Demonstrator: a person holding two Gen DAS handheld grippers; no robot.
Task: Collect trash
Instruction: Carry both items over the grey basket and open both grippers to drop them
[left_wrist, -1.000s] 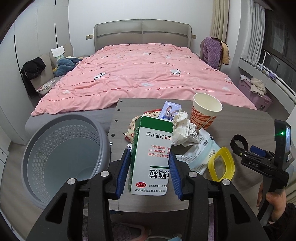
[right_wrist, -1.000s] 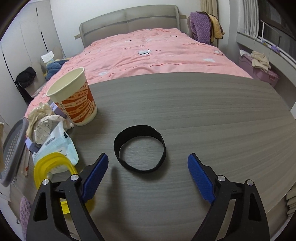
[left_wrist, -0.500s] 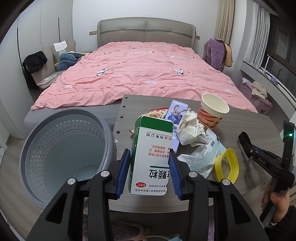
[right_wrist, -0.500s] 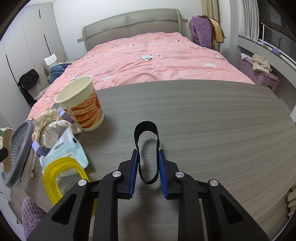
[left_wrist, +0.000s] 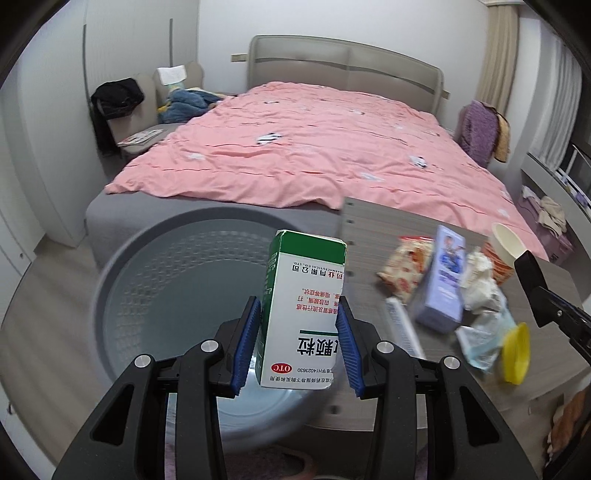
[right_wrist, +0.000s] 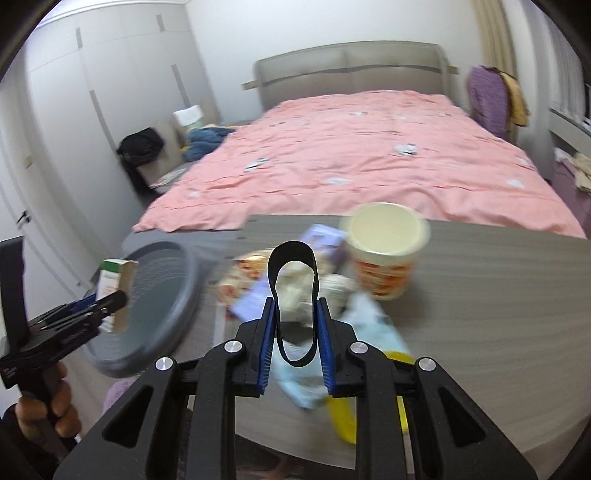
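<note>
The grey laundry basket (left_wrist: 155, 295) stands on the floor just left of the table (left_wrist: 373, 236); its perforated wall is smeared by blur and its near rim is hidden behind the left tongs (left_wrist: 297, 341). Those tongs are clamped on a green-and-white medicine box (left_wrist: 303, 310), held upright with its print upside down, over the basket's opening at the table's left edge. The box is white on its face, green on top and side, with a red oval mark near its lower end.

On the table's left part lies a heap of trash: a snack wrapper (left_wrist: 406, 267), a purple carton (left_wrist: 443, 280), crumpled paper (left_wrist: 480, 280), a pale blue packet (left_wrist: 480, 338) and a yellow ring (left_wrist: 515, 347), all blurred. A paper cup (right_wrist: 386, 251) stands upright behind the heap.

The right tongs (right_wrist: 295, 338) are pressed together on a black band (right_wrist: 293, 273), squeezed into a narrow loop above the heap. The band's lower end dips between the pads (right_wrist: 267, 343).
</note>
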